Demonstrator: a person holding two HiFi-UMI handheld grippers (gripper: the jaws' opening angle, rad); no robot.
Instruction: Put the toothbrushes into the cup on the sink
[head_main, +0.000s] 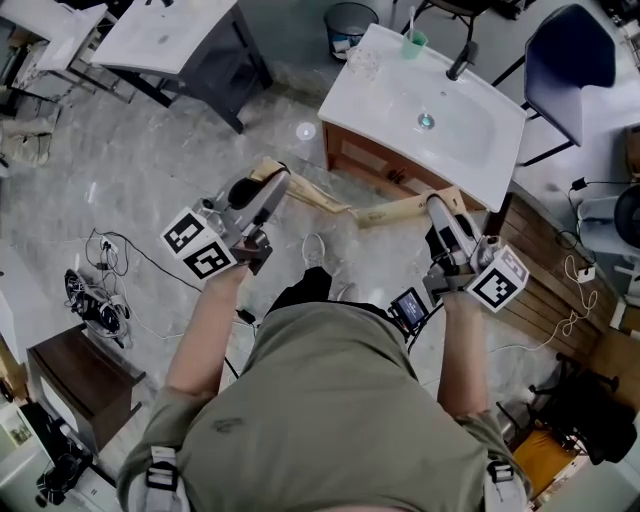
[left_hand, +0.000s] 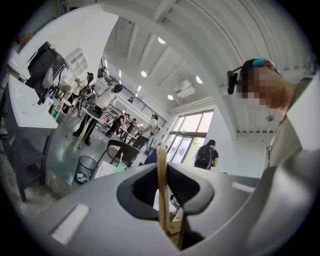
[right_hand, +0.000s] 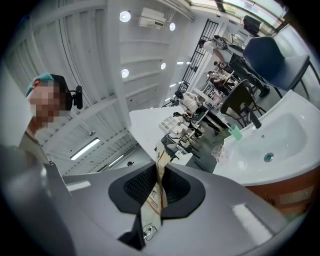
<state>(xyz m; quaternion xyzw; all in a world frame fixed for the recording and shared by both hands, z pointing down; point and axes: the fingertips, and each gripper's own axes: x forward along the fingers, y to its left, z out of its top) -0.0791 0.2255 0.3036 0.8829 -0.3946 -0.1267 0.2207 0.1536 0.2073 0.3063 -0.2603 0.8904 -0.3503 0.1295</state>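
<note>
Closest below the head camera is the person's olive shirt (head_main: 330, 400), both bare forearms reaching out of it towards the floor ahead; beyond them stands the white sink (head_main: 480, 150), well apart from both tools, its black tap (head_main: 462, 60) at the back rim. The left gripper (head_main: 272, 185) and the right gripper (head_main: 438, 205) are held side by side and roughly level. Each has its jaws closed on a toothbrush in a brown paper sleeve: the left gripper view shows the pads pinching the left toothbrush (left_hand: 161, 175) edge-on, and the right gripper view shows the right toothbrush (right_hand: 159, 172), print on its wrapper, clamped the same way. From above, both sleeves jut out past the jaws and angle towards each other, their free ends near but not touching. The smallest thing is the green cup (head_main: 413, 43), upright at the sink's far corner, a thin white stick already in it and a clear glass (head_main: 362, 63) near it. These packs look light and stiff along their length, but the paper is probably smooth, so a hold at one end may let the long free part swing; a firm pinch nearer the middle seems safer. The cup also looks light and could tip if a brush is pushed against its rim.
</note>
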